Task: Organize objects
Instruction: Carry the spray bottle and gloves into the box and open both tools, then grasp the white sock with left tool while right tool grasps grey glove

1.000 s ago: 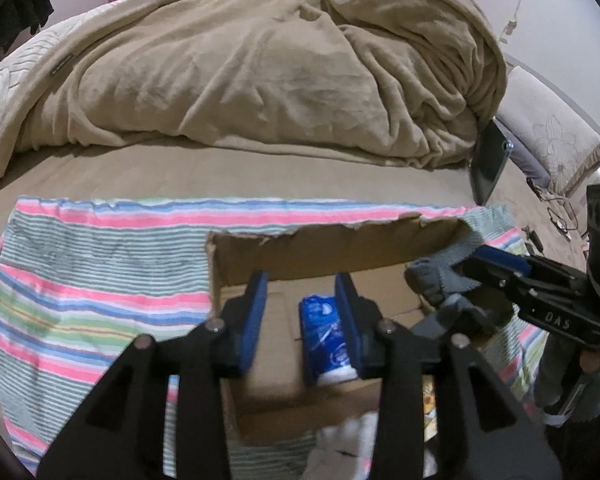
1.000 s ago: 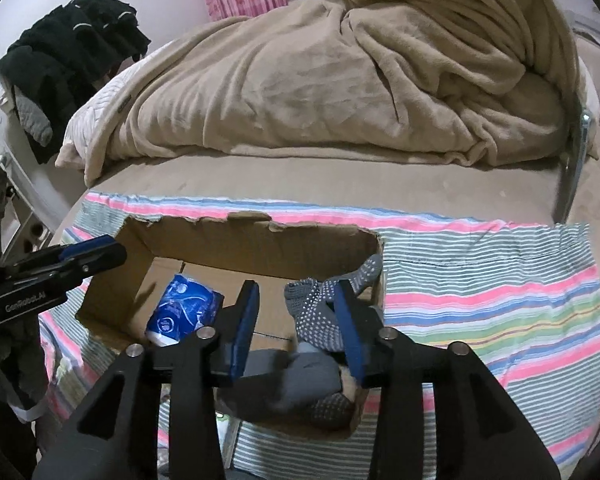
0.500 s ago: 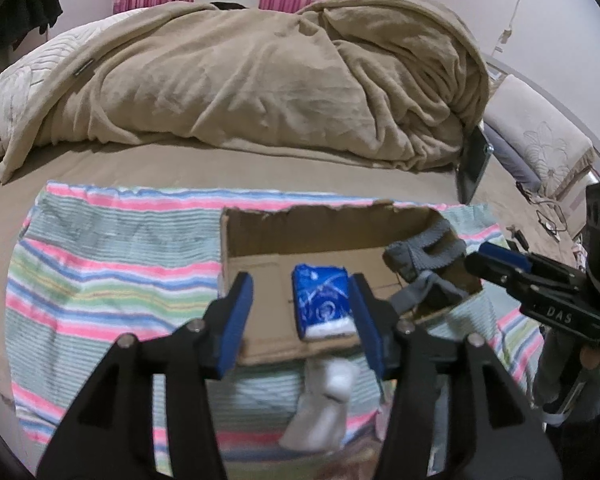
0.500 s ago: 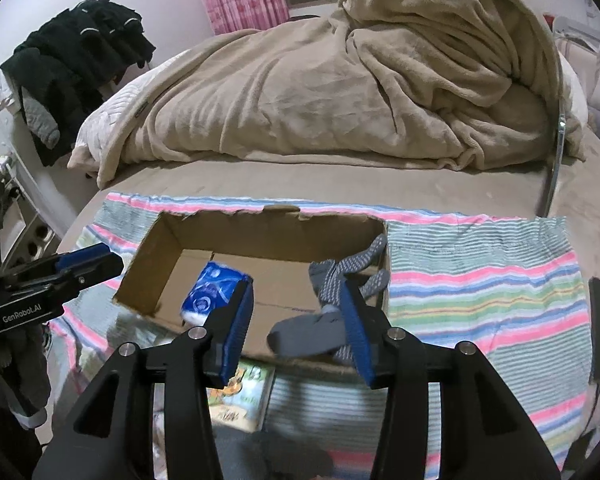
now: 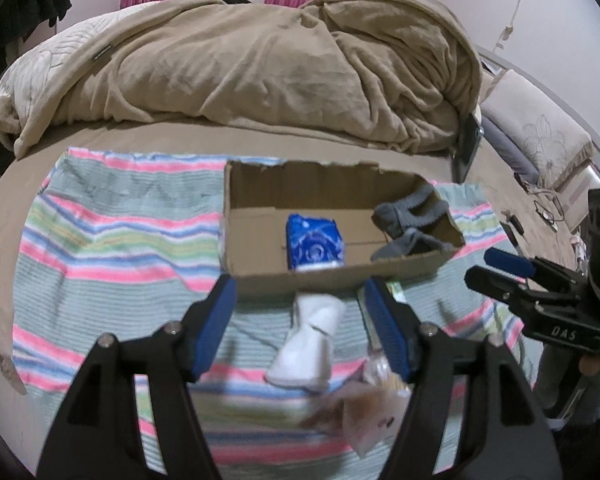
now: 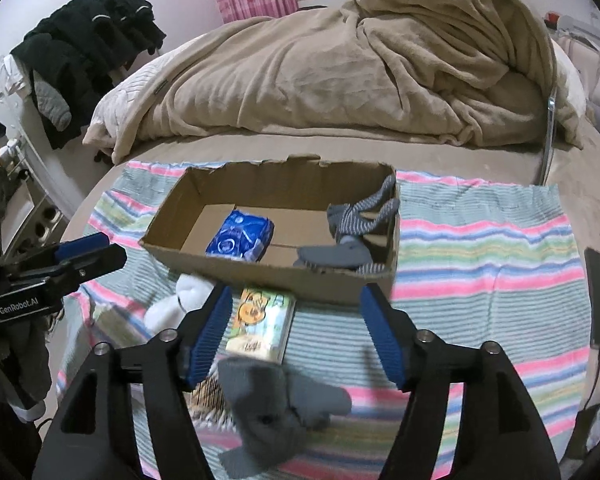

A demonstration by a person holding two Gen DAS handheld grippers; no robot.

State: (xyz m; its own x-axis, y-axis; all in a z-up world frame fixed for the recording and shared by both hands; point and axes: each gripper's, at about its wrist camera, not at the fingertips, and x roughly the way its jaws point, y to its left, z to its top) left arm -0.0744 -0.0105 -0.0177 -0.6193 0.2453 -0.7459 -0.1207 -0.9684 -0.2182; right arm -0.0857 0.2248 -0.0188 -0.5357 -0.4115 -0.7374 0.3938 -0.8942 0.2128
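An open cardboard box [image 5: 332, 276] [image 6: 260, 276] stands on a striped cloth [image 5: 112, 240] [image 6: 480, 248] on the bed. Inside lie a blue packet [image 5: 314, 246] [image 6: 240, 236] and grey socks [image 5: 412, 220] [image 6: 352, 240] at its right end. In front of the box lie a white sock [image 5: 312, 344] [image 6: 180, 300], a small picture book [image 6: 260, 320], a grey sock [image 6: 280, 404] and a clear bag [image 5: 364, 412]. My left gripper [image 5: 304, 328] is open and empty, above the white sock. My right gripper [image 6: 300, 332] is open and empty, above the book and grey sock.
A beige blanket [image 5: 260, 64] is heaped at the back of the bed. A dark phone [image 6: 598, 300] lies at the cloth's right edge. Black clothes [image 6: 92, 40] hang at the far left. Pillows [image 5: 540, 148] lie at the right.
Both grippers have pulled back from the box towards me and opened wider. The items in front of the box have come into view beneath them.
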